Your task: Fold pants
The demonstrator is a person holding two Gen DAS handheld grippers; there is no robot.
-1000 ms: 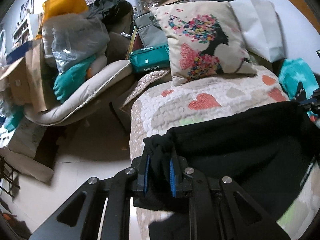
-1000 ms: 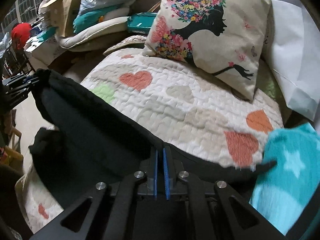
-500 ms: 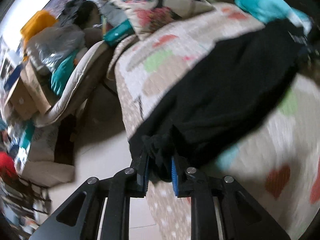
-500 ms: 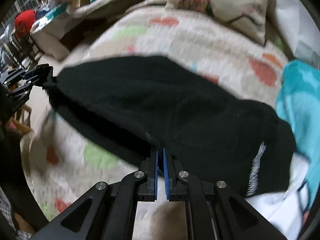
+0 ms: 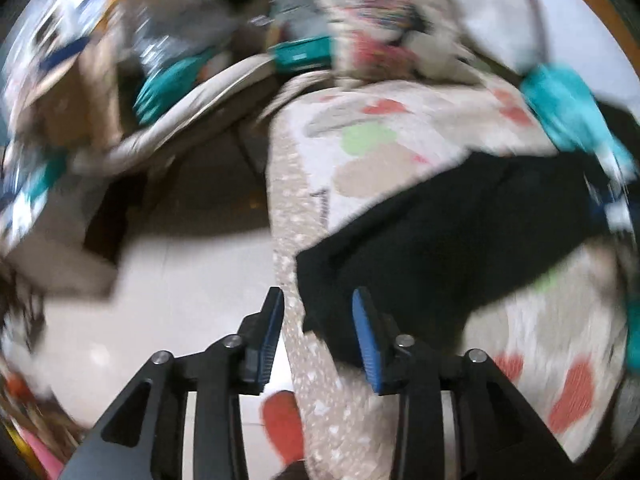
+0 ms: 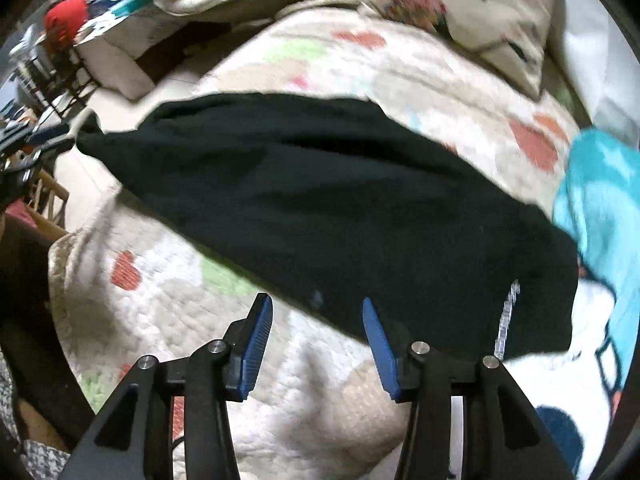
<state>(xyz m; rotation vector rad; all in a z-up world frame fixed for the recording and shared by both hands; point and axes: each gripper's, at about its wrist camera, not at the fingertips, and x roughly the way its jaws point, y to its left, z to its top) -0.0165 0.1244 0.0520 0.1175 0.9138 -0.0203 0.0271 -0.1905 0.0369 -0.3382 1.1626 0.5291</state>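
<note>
Black pants (image 6: 328,200) lay folded in a long band across the heart-patterned quilt (image 6: 328,392) on the bed, one end at the bed's left edge, the other beside a turquoise blanket (image 6: 600,200) on the right. The left gripper (image 5: 318,336) had just been opening: its jaws stood partly apart, with the left corner of the pants between them but no pad pressing on the cloth. The right gripper (image 6: 316,344) had likewise just been opening; its jaws stood about half apart over the near edge of the pants, holding nothing. Judgement: the release after a fold was under way. To do it well, both jaws should clear the fabric fully before pulling away, so no pad drags the corner and undoes the fold. The left corner sat close to the bed's edge and could slip towards the floor (image 5: 180,280). Left view was heavily blurred; finer detail of the layers could not be told.
</note>
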